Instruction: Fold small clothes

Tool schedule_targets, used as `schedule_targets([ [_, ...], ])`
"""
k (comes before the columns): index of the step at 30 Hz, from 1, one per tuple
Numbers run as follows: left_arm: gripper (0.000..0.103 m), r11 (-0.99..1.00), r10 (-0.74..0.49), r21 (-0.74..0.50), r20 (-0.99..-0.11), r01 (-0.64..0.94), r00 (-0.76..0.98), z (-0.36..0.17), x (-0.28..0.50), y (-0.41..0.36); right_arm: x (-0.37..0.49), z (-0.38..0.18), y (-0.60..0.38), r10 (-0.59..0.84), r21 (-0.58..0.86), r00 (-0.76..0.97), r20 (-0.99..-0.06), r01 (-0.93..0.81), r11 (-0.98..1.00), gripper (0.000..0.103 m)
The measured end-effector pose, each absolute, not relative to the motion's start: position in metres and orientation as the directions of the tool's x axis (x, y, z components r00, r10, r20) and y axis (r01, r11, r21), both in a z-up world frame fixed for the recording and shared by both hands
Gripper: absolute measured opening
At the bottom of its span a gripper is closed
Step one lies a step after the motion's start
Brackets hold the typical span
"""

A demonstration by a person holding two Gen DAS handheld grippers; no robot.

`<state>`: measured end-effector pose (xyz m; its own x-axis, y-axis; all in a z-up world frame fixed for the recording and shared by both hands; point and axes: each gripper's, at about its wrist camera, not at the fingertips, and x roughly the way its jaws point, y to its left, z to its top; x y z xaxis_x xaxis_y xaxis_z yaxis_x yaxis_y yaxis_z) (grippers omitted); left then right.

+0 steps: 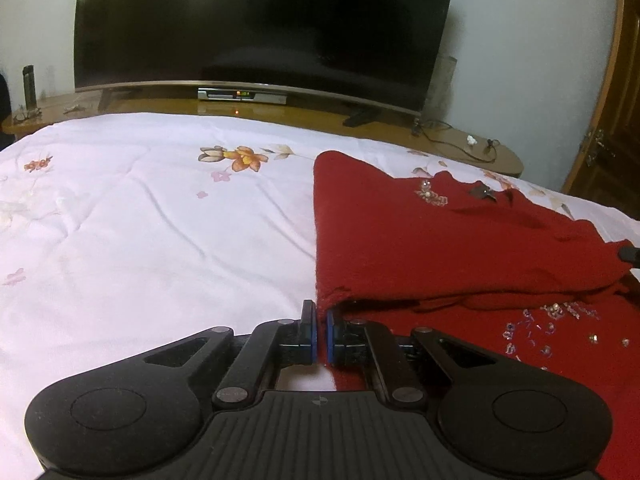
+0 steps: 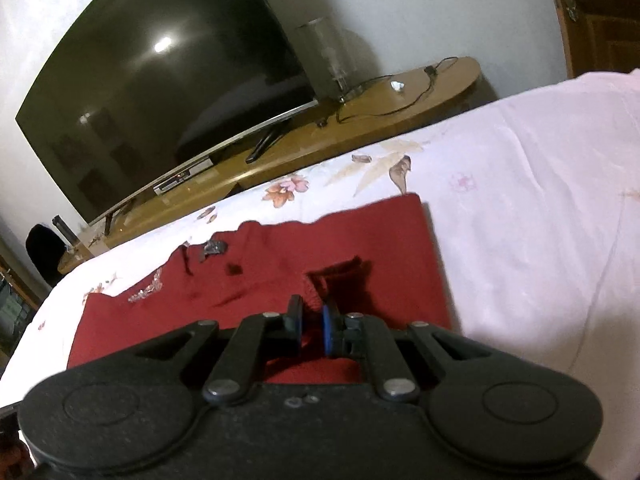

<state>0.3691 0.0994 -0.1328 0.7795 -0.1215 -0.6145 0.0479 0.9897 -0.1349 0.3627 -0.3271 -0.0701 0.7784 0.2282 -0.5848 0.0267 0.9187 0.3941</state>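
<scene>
Both ahead: left gripper [image 1: 321, 322] and right gripper [image 2: 311, 320] pinch red garment [image 1: 440, 240].

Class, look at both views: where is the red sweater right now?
The red sweater lies on the floral sheet, right of centre in the left view, before the TV; both grippers pinch its near edge.

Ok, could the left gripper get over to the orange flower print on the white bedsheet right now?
Probably not freely. The left gripper is shut on a corner of the red knitted garment, so it would drag that along. Otherwise the white bedsheet up to the orange flower print is bare.
</scene>
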Motion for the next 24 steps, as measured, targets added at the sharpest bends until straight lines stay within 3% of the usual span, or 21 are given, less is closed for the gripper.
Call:
schedule_targets([
  [9, 0.006, 0.994, -0.104, -0.088, -0.638, 0.061, 0.763, -0.131, 0.371, 0.095, 0.375, -0.095, -0.345, 0.200, 0.397, 0.752, -0.628, 0.088, 0.914, 0.014],
  [10, 0.010, 0.994, -0.106, -0.071, -0.643, 0.079, 0.759, -0.129, 0.369, 0.096, 0.373, -0.096, -0.346, 0.211, 0.407, 0.757, -0.619, 0.079, 0.910, 0.017],
  [13, 0.036, 0.997, -0.077, -0.035, -0.610, 0.070, 0.789, -0.117, 0.352, 0.108, 0.363, -0.087, -0.352, 0.193, 0.407, 0.786, -0.588, 0.082, 0.910, 0.029],
  [17, 0.038, 0.996, -0.079, -0.074, -0.517, 0.047, 0.853, -0.096, 0.363, 0.120, 0.358, -0.071, -0.357, 0.181, 0.370, 0.821, -0.542, 0.039, 0.928, 0.030],
  [20, 0.049, 0.990, -0.136, -0.098, -0.488, 0.101, 0.862, -0.090, 0.406, 0.097, 0.373, -0.068, -0.348, 0.192, 0.344, 0.818, -0.542, 0.008, 0.939, 0.029],
  [24, 0.050, 0.976, -0.218, -0.120, -0.487, 0.182, 0.846, -0.098, 0.456, 0.058, 0.394, -0.067, -0.316, 0.227, 0.285, 0.811, -0.540, -0.078, 0.956, 0.032],
])
